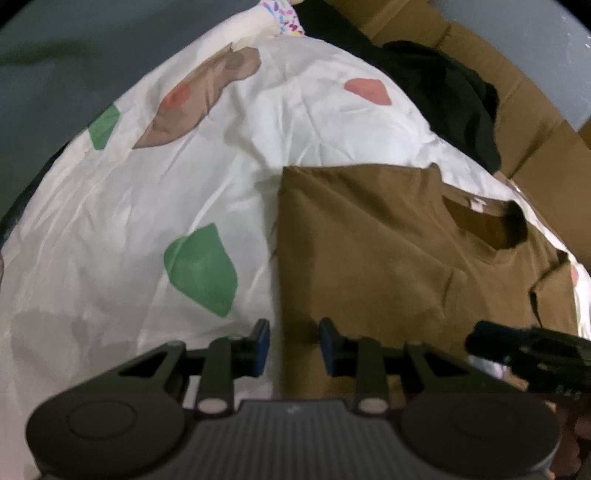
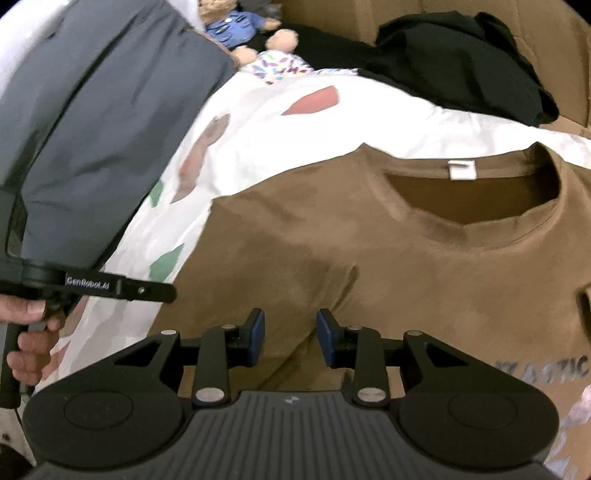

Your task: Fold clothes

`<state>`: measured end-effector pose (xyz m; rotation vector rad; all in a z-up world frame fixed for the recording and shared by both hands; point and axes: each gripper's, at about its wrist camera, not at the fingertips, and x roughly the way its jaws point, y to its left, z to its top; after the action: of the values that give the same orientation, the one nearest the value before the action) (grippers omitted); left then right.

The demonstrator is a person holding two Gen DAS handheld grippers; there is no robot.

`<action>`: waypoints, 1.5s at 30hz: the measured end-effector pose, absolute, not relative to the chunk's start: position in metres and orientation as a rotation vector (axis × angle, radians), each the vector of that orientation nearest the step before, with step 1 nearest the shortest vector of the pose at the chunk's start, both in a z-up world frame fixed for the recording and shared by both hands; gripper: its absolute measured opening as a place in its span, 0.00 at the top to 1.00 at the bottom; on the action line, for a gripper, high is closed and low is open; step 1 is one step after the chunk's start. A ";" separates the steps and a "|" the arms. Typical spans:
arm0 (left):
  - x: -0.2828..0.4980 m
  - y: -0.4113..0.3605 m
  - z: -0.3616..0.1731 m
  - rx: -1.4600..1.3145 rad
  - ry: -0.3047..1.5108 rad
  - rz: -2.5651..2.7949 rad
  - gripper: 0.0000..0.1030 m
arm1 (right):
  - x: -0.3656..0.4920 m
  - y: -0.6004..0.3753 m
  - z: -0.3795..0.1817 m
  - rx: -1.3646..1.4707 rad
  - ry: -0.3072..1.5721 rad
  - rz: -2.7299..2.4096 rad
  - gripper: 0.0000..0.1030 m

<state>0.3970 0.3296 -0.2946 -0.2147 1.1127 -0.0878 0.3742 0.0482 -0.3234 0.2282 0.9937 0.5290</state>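
**Now: brown T-shirt flat on the bed, both tools open above it**

Plainly spread on the white bed sheet with green, pink and tan printed shapes, the brown cotton T-shirt lies front up with its round neckline towards the far edge. A small white label is sewn inside the collar; no writing on it can be made out. Blurred dark lettering runs across the chest at the lower right, too smeared to read.

The left tool hangs over the shirt's straight left edge, its blue-padded jaws set moderately apart and empty. The right tool hovers above the shirt's chest, jaws likewise apart with nothing between them. From the right wrist view, the left tool's black arm bears the words "GenRobot.AI", and a hand grips its handle.

Beyond the sheet sit a heap of black clothing, a teddy bear in a blue shirt and brown cardboard.
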 end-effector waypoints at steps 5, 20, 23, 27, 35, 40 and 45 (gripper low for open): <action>0.380 0.327 -0.293 -0.178 1.104 -0.137 0.66 | 0.353 0.058 -0.321 0.216 1.004 0.556 0.66; 0.333 0.319 -0.322 -0.115 1.196 -0.151 0.72 | 0.301 0.094 -0.335 0.099 1.009 0.664 0.82; 0.332 0.324 -0.324 -0.138 1.195 -0.140 0.81 | 0.300 0.097 -0.337 0.083 0.998 0.675 0.96; 0.331 0.325 -0.326 -0.125 1.193 -0.143 0.84 | 0.297 0.089 -0.338 0.080 0.978 0.679 0.97; 0.330 0.328 -0.319 -0.097 1.209 -0.160 0.79 | 0.288 0.083 -0.340 0.023 1.042 0.654 0.95; 0.326 0.327 -0.296 -0.102 1.158 -0.177 0.80 | 0.291 0.064 -0.328 0.081 1.004 0.609 0.94; 0.331 0.320 -0.288 -0.134 1.129 -0.204 0.80 | 0.308 0.068 -0.318 0.105 0.960 0.616 0.94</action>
<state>0.3315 0.3196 -0.2880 -0.1345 1.1289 -0.2040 0.3075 0.0677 -0.3182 0.1051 0.9600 0.6160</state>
